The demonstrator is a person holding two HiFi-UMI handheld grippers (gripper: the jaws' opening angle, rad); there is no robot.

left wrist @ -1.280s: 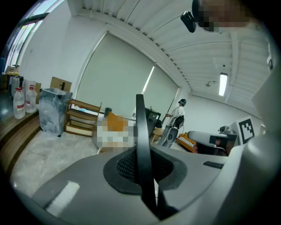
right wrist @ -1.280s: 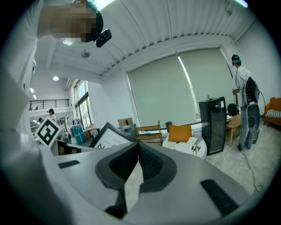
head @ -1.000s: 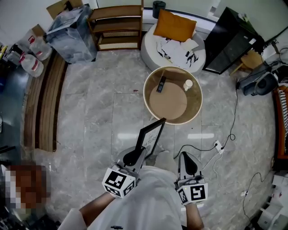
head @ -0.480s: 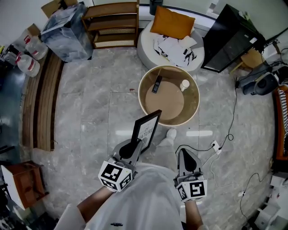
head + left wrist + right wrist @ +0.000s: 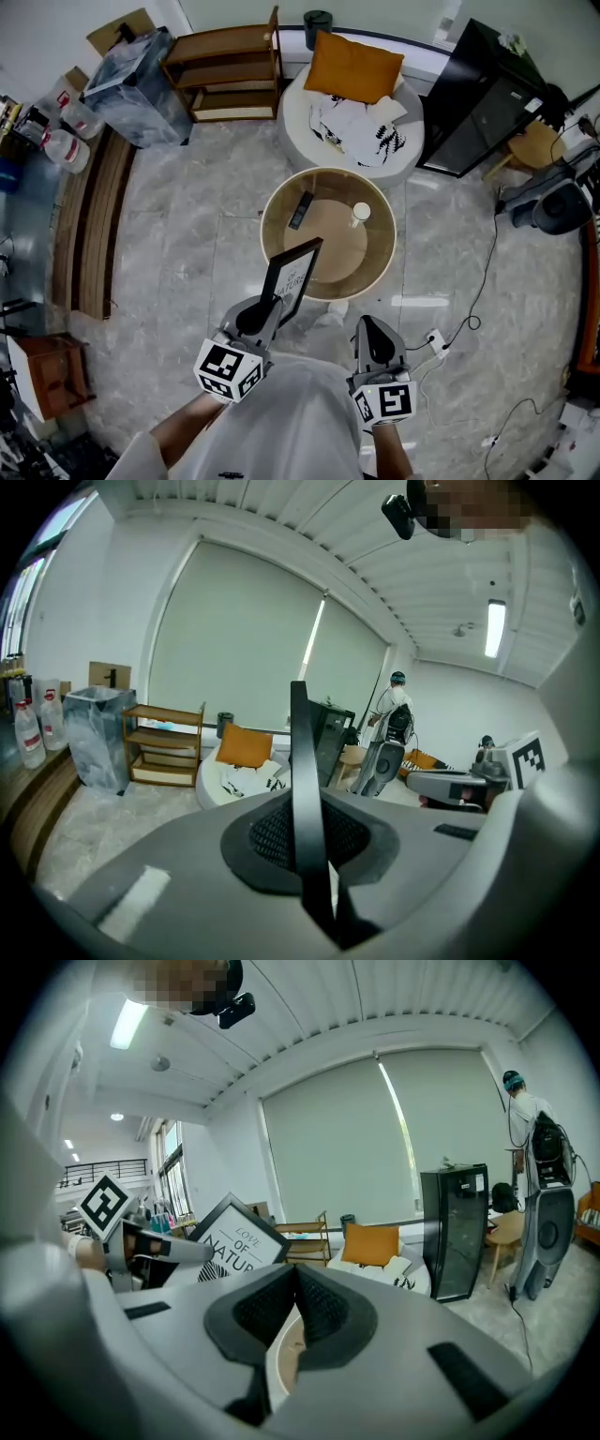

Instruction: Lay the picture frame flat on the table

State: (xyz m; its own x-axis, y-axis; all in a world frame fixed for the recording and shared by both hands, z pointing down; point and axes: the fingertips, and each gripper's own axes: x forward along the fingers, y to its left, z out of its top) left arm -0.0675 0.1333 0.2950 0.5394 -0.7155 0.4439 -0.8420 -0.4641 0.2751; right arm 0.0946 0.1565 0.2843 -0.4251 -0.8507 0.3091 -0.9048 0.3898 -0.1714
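Note:
A black picture frame [image 5: 292, 276] with white printed art stands tilted upright in the head view, its top overlapping the near rim of the round wooden table [image 5: 380, 267]. My left gripper [image 5: 268, 309] is shut on the frame's lower edge. In the left gripper view the frame [image 5: 300, 771] shows edge-on as a thin black bar pinched between the pads. My right gripper [image 5: 372, 339] hangs to the right of it, shut with nothing held. In the right gripper view the frame [image 5: 239, 1239] shows at the left, face on. A dark remote [image 5: 300, 210] and a white cup [image 5: 361, 213] lie on the table.
Beyond the table stands a white round seat [image 5: 403, 141] with an orange cushion [image 5: 352, 66]. A wooden shelf [image 5: 225, 66] and a wrapped bin [image 5: 131, 75] stand at the back left, a black cabinet [image 5: 487, 89] at the back right. A power strip [image 5: 436, 339] and cable lie on the floor.
The table has come closer in the head view as the person stepped forward. The frame, still gripped upright, now overlaps the table's near rim. Both grippers stay as they were.

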